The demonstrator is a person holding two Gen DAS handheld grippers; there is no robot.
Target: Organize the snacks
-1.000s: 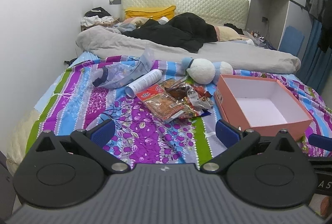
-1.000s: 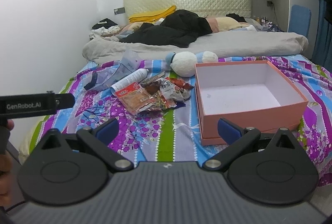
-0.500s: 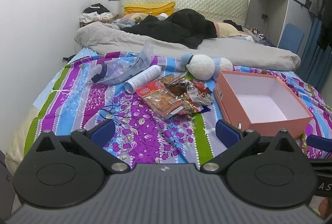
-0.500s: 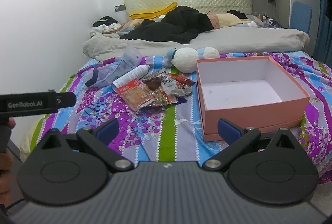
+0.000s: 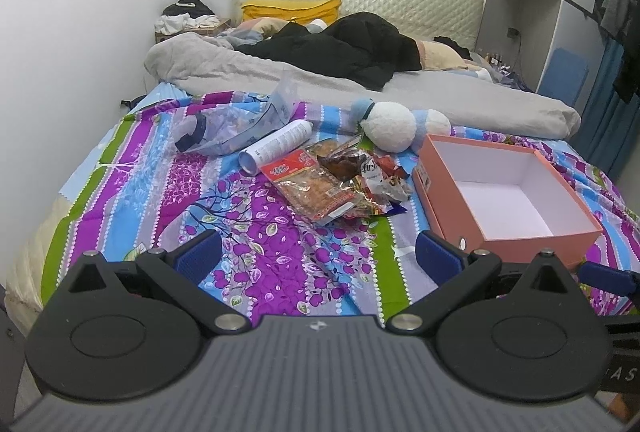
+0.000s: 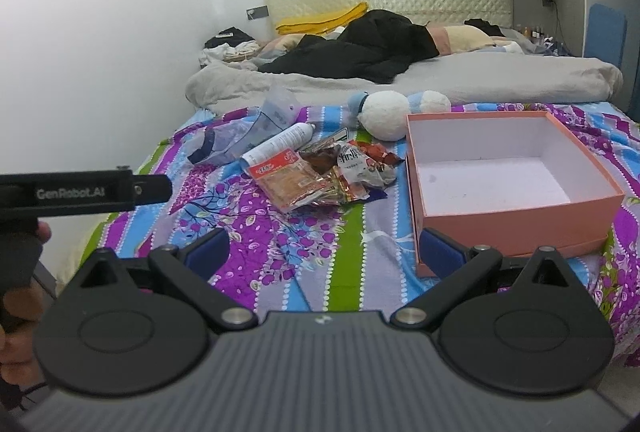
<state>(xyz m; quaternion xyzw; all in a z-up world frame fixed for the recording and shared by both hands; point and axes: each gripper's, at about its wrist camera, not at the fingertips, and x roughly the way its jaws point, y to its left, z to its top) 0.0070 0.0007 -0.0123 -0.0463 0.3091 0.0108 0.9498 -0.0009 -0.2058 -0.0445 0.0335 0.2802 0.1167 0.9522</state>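
Observation:
A heap of snack packets lies on the colourful bedspread, with a large clear red-labelled packet at its near left. An open, empty pink box sits right of the heap. My left gripper hovers open above the bedspread, short of the snacks. My right gripper is open too, near the box's front left corner. Nothing is between either pair of fingers.
A white spray can and a clear plastic bag lie left of the snacks. A white and blue plush toy sits behind them. A grey duvet and dark clothes cover the far bed. A hand holds the left device.
Both views have drifted slightly: the snacks and box sit a little closer and lower in frame. Both grippers stay open.

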